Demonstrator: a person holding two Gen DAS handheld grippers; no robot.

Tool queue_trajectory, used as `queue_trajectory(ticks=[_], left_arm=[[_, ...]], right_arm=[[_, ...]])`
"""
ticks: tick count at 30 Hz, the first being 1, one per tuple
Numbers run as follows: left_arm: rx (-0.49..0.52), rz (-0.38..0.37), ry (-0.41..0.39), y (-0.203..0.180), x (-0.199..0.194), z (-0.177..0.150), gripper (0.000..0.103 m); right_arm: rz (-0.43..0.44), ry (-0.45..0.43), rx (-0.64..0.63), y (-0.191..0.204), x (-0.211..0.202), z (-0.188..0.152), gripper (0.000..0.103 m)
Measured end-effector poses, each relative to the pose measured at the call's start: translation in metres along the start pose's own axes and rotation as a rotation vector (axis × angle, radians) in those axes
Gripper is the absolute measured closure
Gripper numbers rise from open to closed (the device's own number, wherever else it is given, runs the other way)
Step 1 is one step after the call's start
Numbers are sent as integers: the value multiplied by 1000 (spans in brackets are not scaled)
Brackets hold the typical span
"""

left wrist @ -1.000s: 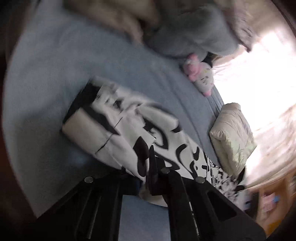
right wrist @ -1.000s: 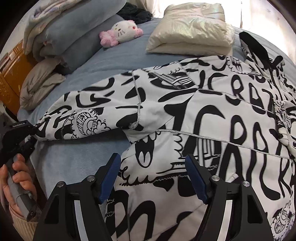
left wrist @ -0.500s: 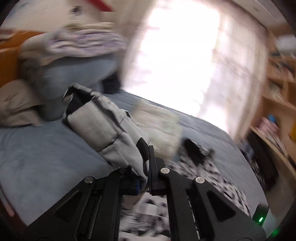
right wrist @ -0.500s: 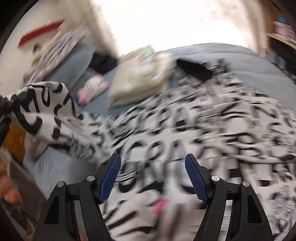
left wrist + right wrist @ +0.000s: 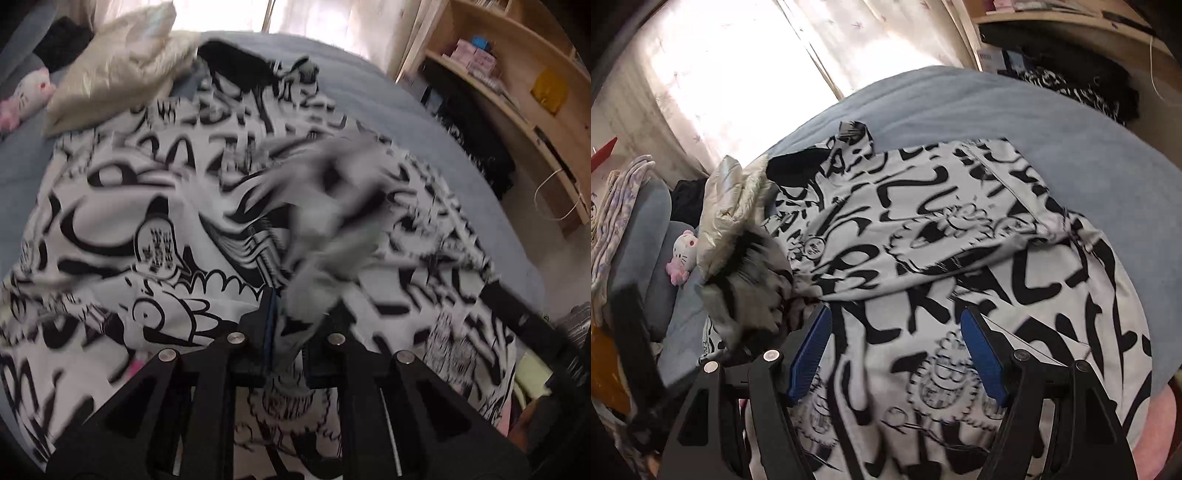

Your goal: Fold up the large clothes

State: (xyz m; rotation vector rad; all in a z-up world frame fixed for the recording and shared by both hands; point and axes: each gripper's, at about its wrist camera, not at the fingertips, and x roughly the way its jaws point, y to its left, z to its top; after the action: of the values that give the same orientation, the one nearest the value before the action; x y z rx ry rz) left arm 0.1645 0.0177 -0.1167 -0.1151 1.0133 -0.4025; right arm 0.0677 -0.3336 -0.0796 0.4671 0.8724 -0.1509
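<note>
A large white jacket with black graffiti print [image 5: 147,206] [image 5: 960,229] lies spread over the blue bed [image 5: 369,85]. My left gripper [image 5: 290,332] hangs over its middle with one sleeve [image 5: 325,206] between the jaws. The jaws are opening, and the sleeve streams forward in a blur across the jacket's body. In the right wrist view the same sleeve [image 5: 750,280] shows as a blurred bunch at the left. My right gripper [image 5: 895,350] hovers open above the jacket's lower part, with only flat cloth seen beneath its blue pads [image 5: 809,354].
A folded cream puffer jacket [image 5: 114,62] [image 5: 727,206] and a pink-and-white plush toy [image 5: 22,96] [image 5: 681,258] lie at the bed's far side. Stacked blankets [image 5: 628,221] sit at the left. Wooden shelves [image 5: 517,92] stand to the right of the bed.
Both grippers swung fast across the bed toward the window side. The left one carried the sleeve from the bare blue cover over onto the jacket's body, and its jaws have parted a little.
</note>
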Motion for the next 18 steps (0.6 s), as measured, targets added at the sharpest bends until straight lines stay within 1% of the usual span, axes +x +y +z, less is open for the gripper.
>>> queue_trajectory(ticks=[4,5,8,9,10,11,12,14,15,18], left_arm=[[14,-20,8,4,-11,-24,93],[13,-28,6,9,-17,-26,93],[5,-45,-3,20,-36,-35,91],[5,-48,-5,21,-38,-37,90],[5,-52,-6,23,-39,-41,90],[9,-50,-4,22,-39,-46,90],[12,-42,0,22,-41,-48,90],[20,-29,8,21,-40,-55,90],[32,-18,9,19,-38,-59,90],[92,17,7,11,-34,-67,90]], right_arm=[[39,9,-7,2,1,-5,30],[50,15,-9,5,3,-8,30],[80,40,-21,26,10,-17,29],[91,52,-23,39,18,-21,29],[112,63,-20,44,21,-23,29],[142,80,-12,45,21,-25,28],[165,95,-6,56,28,-28,27],[208,115,3,62,29,-31,18],[233,122,6,66,27,-34,17],[274,135,15,72,22,-39,16]])
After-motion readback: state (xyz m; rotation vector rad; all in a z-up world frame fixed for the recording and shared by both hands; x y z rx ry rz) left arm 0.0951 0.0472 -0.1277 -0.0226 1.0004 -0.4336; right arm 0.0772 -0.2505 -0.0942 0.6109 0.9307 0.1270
